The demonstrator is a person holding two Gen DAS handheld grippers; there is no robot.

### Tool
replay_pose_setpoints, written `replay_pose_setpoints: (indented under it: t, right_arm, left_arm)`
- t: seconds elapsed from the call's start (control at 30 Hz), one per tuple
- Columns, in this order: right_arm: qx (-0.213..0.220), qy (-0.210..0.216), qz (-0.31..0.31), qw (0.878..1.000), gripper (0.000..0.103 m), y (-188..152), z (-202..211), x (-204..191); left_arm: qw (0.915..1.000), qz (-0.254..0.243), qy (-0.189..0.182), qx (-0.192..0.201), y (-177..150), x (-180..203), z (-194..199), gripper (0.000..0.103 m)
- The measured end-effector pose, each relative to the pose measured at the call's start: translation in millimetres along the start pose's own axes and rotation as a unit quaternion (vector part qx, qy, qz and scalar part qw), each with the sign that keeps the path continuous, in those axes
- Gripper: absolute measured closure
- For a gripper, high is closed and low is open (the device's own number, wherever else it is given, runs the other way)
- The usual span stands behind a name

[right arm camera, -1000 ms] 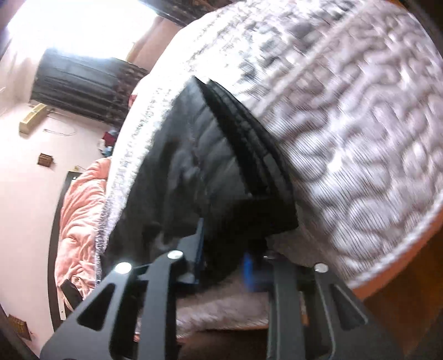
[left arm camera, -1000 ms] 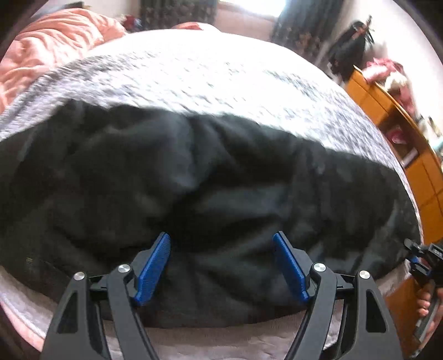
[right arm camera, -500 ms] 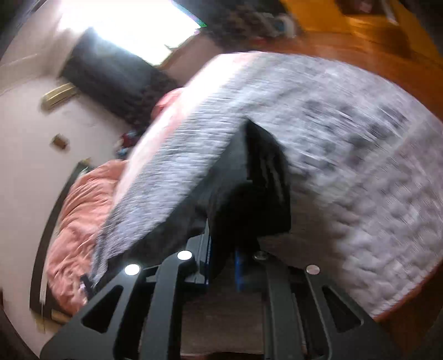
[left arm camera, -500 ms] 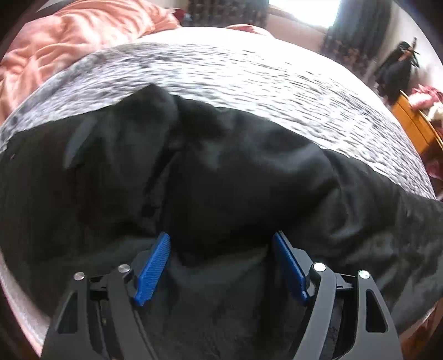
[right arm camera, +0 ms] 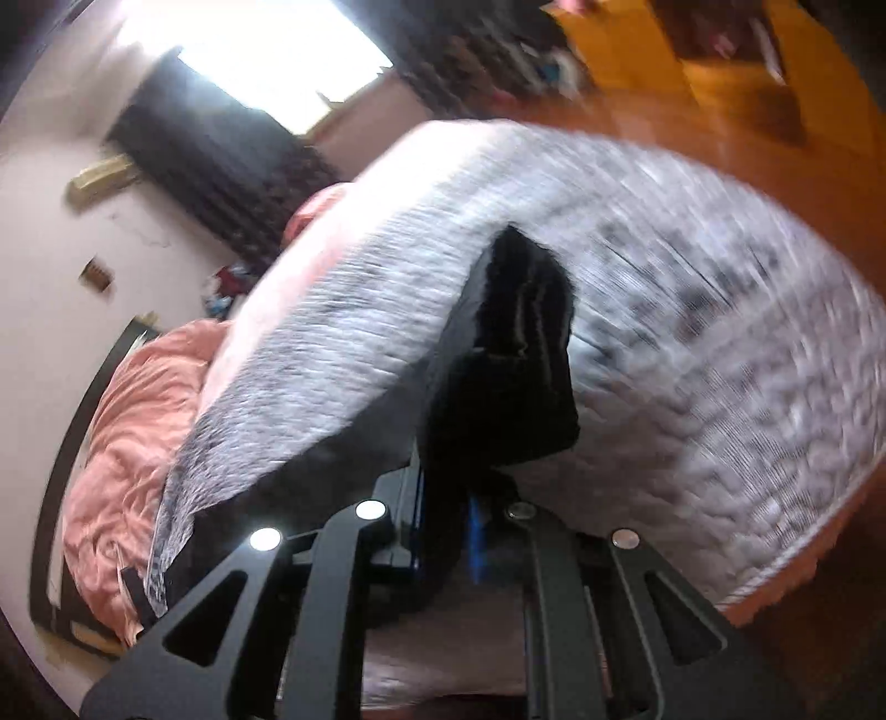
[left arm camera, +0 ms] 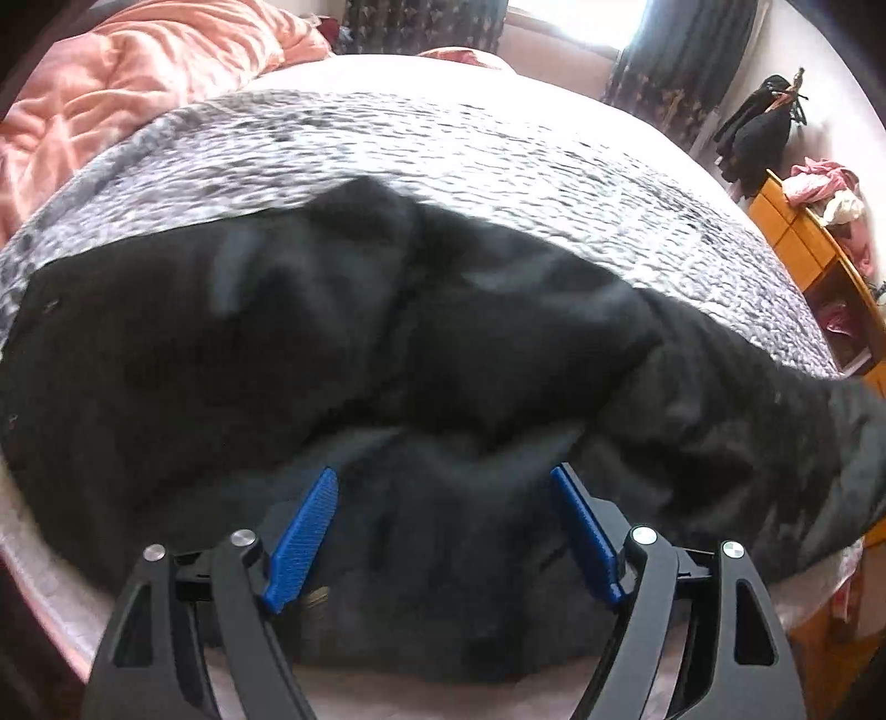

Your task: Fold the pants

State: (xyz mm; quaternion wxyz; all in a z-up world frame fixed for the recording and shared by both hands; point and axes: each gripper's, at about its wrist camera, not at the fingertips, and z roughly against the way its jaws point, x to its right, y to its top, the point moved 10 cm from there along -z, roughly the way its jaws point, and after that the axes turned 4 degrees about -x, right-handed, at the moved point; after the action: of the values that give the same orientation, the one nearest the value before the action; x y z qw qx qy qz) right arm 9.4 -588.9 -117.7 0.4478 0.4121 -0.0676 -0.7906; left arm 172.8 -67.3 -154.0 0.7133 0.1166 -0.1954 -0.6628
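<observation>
While spread across the bed, pants: black pants point(left arm camera: 421, 354) lie rumpled on the grey-and-white quilt point(left arm camera: 470, 144), ahead of and beneath the left fingers; one thick fold runs across just beyond the fingertips, and a leg trails off to the right, toward the bed edge.

Pants, right wrist view: one end of the pants point(right arm camera: 515, 354) rises straight out from between the right fingers, a ribbed band showing at its far end; this view is blurred.

Left gripper point(left arm camera: 443, 487): fingers spread wide, blue pads point(left arm camera: 302, 545) well apart, nothing held; dark cloth lies under and between them, but whether the tips touch it cannot be told.

Right gripper point(right arm camera: 448, 515): fingers drawn close together, clamped on the black cloth, which hides most of the blue pads.

Quilt: covers the bed beyond the pants, and to the right of the held end in the right wrist view.

Pink duvet point(left arm camera: 127, 72): bunched at the far left, past the quilt.

Orange wooden cabinet point(left arm camera: 814, 260): far right of the left fingers, beside the bed, with clothing piled on top.

Window point(right arm camera: 277, 50): bright, far ahead, flanked by dark curtains.
</observation>
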Motion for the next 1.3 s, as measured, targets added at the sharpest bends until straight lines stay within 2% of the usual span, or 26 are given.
replay_pose_setpoints:
  t: [0.1,0.17,0.2,0.27,0.4,0.47,0.6,0.73,0.9,1.17,1.27,1.3]
  right_arm:
    - [0.012,0.0,0.082,0.997,0.092,8,3,-72]
    - [0.011,0.002,0.152,0.988,0.092,-1,-3,-131]
    - [0.008,0.0,0.177,0.984,0.092,-6,-6,-149]
    - [0.002,-0.002,0.24,0.971,0.092,-24,-19,-197]
    - [-0.04,0.022,0.304,0.951,0.092,-64,-59,-266]
    - [-0.061,0.019,0.333,0.941,0.092,-89,-77,-290]
    - [-0.117,0.012,0.353,0.928,0.092,-139,-119,-307]
    - [-0.176,0.004,0.341,0.924,0.092,-187,-158,-301]
    - [-0.209,0.001,0.328,0.921,0.091,-216,-179,-287]
    - [-0.226,-0.003,0.345,0.911,0.09,-236,-184,-278]
    - [-0.232,-0.001,0.351,0.907,0.079,-243,-186,-279]
    - [-0.236,0.005,0.348,0.907,0.068,-245,-184,-281]
  left_arm:
    - [0.9999,0.011,0.003,0.011,-6,-24,14,0.024]
    - [0.9998,0.018,0.003,0.013,-9,-36,19,0.024]
    - [0.9996,0.022,0.003,0.014,-10,-43,22,0.024]
    - [0.9993,0.033,0.003,0.016,-11,-56,26,0.024]
    - [0.998,0.06,-0.004,0.017,-14,-80,34,0.024]
    - [0.9974,0.069,-0.006,0.022,-12,-90,38,0.024]
    - [0.9956,0.088,-0.002,0.032,-9,-113,47,0.022]
    - [0.9936,0.107,-0.006,0.034,-10,-129,51,0.022]
    - [0.9932,0.112,-0.005,0.034,-11,-137,51,0.022]
    - [0.993,0.115,-0.012,0.023,-13,-136,40,0.022]
    - [0.9935,0.111,-0.012,0.021,-15,-134,38,0.022]
    - [0.9936,0.111,-0.012,0.02,-15,-134,38,0.022]
